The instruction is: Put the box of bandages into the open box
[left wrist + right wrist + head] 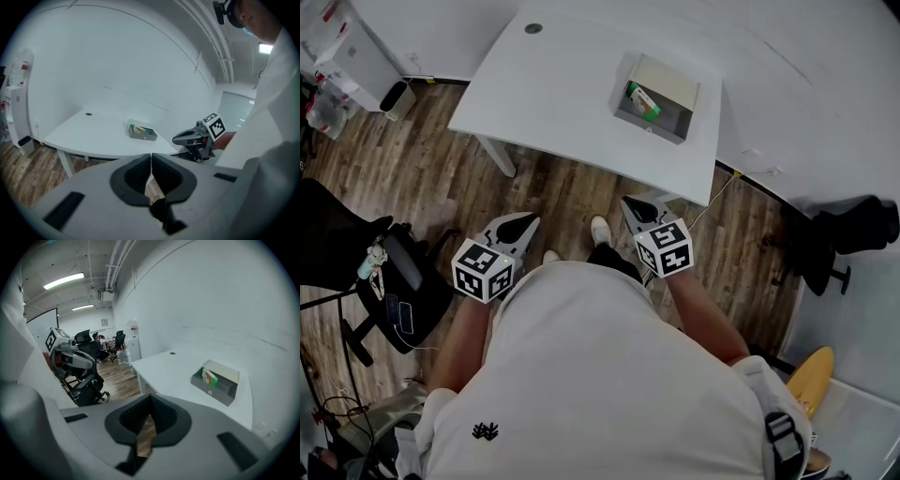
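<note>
A grey open box (656, 94) stands on the white table (553, 84), its lid folded back. A green and white box of bandages (641, 99) lies inside it at the left end. The open box (141, 132) and the bandage box (138, 128) also show in the left gripper view; the right gripper view shows the box (216, 382) with the bandages (209, 377) inside. Both grippers are held back from the table over the floor, near the person's body. My left gripper (525, 223) is shut and empty. My right gripper (632, 206) is shut and empty too.
A black office chair (366, 272) stands at the left, another dark chair (839, 239) at the right. A white cabinet and bin (366, 66) sit at the far left. The table has a cable hole (533, 28). The floor is wood planks (394, 169).
</note>
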Motion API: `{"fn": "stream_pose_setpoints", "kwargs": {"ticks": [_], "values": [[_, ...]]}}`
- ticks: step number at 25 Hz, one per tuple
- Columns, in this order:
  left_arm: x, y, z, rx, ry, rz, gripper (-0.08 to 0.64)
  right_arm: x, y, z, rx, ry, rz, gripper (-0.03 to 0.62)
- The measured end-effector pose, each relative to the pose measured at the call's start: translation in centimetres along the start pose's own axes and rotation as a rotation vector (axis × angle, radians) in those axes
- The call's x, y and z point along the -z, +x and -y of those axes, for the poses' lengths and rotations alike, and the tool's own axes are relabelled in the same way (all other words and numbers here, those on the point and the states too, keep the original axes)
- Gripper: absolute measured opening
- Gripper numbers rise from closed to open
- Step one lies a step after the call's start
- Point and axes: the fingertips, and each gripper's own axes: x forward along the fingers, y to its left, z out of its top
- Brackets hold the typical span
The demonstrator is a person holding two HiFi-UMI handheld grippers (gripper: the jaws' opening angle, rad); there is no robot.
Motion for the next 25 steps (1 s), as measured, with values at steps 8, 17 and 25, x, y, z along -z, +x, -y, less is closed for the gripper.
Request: {"fn": "stream_pose_setpoints", "kwargs": {"ticks": [8, 17, 25], "values": [[0.2, 0.2, 0.0, 0.004, 0.003, -0.006, 0.012, 0.1, -0.1, -0.4, -0.008, -0.006, 0.002, 0.006], [0.3, 0.7, 0.2, 0.010, 0.009, -0.018, 0.012, 0.4, -0.1, -0.2, -0.004, -0.016, -0.006, 0.006], [-0.1, 1.5, -0.1, 0.004, 0.006, -0.026, 0.012, 0.4, 0.2, 0.7, -0.010, -0.012, -0.011, 0.006]]}}
